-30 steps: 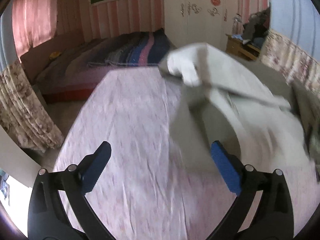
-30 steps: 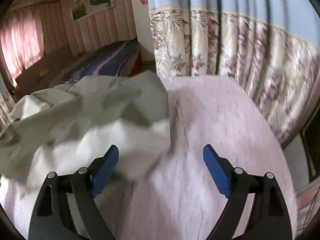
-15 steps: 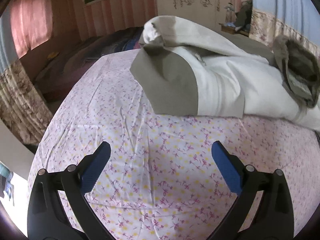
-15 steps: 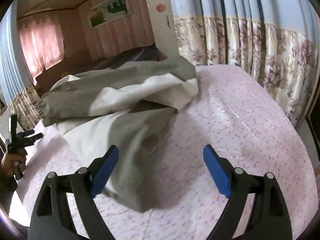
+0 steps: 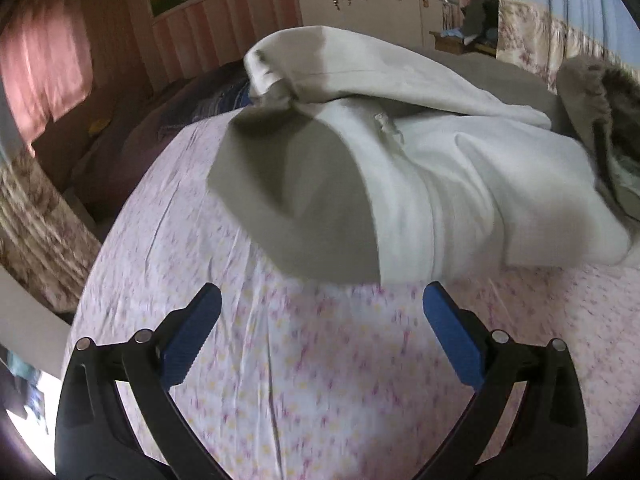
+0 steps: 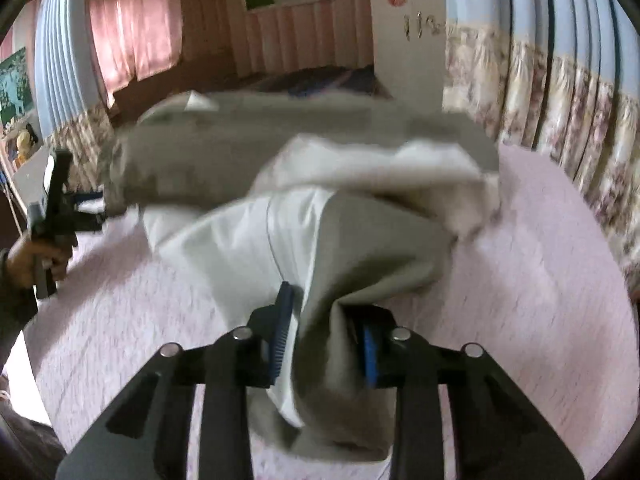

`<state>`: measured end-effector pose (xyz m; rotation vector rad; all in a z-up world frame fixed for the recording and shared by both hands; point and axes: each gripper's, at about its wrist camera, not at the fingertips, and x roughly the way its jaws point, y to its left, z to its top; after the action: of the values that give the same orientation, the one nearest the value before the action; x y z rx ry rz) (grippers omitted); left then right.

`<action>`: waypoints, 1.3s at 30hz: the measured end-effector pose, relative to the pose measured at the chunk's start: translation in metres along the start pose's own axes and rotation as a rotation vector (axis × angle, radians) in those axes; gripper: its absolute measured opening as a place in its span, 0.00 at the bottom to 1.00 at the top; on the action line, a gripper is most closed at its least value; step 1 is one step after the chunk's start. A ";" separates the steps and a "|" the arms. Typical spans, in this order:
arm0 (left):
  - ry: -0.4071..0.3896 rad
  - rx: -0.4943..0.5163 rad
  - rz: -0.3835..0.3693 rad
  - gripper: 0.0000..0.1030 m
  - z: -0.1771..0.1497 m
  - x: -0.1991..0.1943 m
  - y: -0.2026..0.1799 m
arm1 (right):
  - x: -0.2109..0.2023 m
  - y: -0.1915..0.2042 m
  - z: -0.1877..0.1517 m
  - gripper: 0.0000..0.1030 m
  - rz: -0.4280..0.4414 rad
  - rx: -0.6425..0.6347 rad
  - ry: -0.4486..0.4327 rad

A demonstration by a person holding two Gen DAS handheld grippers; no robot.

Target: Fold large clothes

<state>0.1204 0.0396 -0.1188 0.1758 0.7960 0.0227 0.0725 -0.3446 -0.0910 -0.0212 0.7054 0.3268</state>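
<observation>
Right fingers (image 6: 326, 336) just closed, pinching garment (image 6: 360, 248); left fingers (image 5: 318, 316) spread over bedsheet (image 5: 320, 380).

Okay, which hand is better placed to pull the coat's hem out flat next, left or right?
Right. The right gripper has just been closing with the coat bunched between its pads; the left gripper is open over bare sheet.

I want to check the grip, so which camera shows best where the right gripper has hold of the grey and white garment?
The right wrist view: the right gripper has just closed its jaws on a bunched fold of the garment. The left wrist view shows the garment heaped on the flowered sheet, but not that grip.
</observation>
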 end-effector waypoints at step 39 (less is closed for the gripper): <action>-0.096 0.091 -0.120 0.59 0.132 -0.062 -0.014 | -0.013 -0.077 0.083 0.34 -0.014 0.169 -0.063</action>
<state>0.1702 0.0005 0.0130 0.2137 0.7109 -0.1350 0.1389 -0.4107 -0.0268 0.1442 0.6678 0.2530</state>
